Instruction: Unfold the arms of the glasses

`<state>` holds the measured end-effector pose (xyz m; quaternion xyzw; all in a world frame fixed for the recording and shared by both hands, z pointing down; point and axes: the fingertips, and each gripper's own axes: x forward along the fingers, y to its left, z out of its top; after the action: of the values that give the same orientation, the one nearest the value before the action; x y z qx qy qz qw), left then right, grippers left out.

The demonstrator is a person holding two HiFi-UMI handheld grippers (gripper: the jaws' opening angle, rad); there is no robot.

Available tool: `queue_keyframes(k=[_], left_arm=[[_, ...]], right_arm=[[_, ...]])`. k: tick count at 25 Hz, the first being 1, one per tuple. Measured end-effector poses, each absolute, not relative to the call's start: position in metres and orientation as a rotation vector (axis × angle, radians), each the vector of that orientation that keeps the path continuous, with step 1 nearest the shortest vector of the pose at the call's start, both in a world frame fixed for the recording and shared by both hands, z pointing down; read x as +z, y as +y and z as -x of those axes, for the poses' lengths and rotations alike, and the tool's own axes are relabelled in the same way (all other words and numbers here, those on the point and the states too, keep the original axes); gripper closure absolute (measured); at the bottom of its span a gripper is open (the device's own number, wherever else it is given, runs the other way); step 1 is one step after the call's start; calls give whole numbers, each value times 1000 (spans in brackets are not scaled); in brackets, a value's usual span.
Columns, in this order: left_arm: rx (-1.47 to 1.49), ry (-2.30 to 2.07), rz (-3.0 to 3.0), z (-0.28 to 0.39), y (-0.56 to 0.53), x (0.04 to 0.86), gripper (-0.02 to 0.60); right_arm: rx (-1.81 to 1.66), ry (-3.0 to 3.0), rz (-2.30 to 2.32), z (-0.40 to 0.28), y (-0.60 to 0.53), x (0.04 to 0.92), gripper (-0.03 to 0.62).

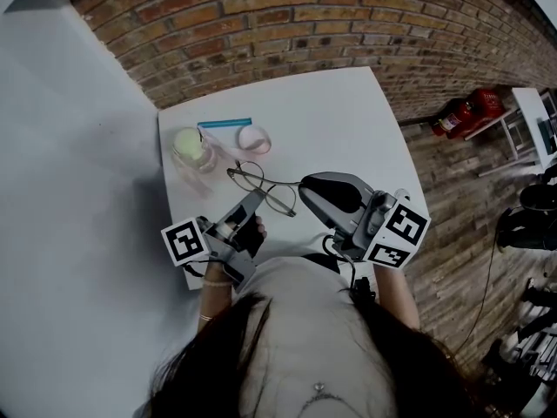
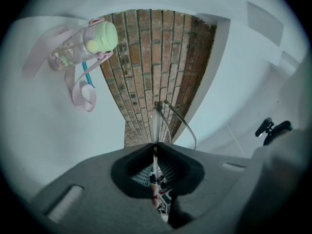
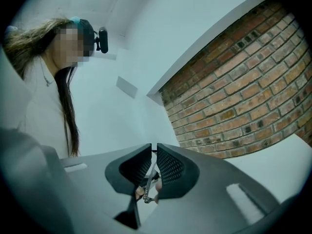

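L gripper point(image 2: 155, 144): jaws shut on the glasses point(image 2: 157, 118), clamped on the frame edge, w/ a lens rim & one thin arm sticking out past the tips. R gripper point(image 3: 151, 147): jaws nearly together, pinching a thin metal arm of the glasses. Head view: glasses held up btwn both grippers, over the near part of the white table point(image 1: 331, 120). Farther back on the table: bottle point(image 1: 193, 148) w/ green lid, pink strap point(image 1: 254, 138) & blue stick point(image 1: 224, 123) just beside it. Brick wall point(image 1: 348, 16) behind.
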<state>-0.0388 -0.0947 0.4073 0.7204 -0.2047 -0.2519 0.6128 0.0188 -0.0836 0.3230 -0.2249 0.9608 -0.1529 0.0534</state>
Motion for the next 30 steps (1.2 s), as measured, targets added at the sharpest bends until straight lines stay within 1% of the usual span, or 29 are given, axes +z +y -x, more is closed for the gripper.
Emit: queue_keyframes(k=[30], left_arm=[[-411, -465, -1688, 13, -82, 420, 560]], right_arm=[[-377, 2889, 717, -31, -95, 299, 553]])
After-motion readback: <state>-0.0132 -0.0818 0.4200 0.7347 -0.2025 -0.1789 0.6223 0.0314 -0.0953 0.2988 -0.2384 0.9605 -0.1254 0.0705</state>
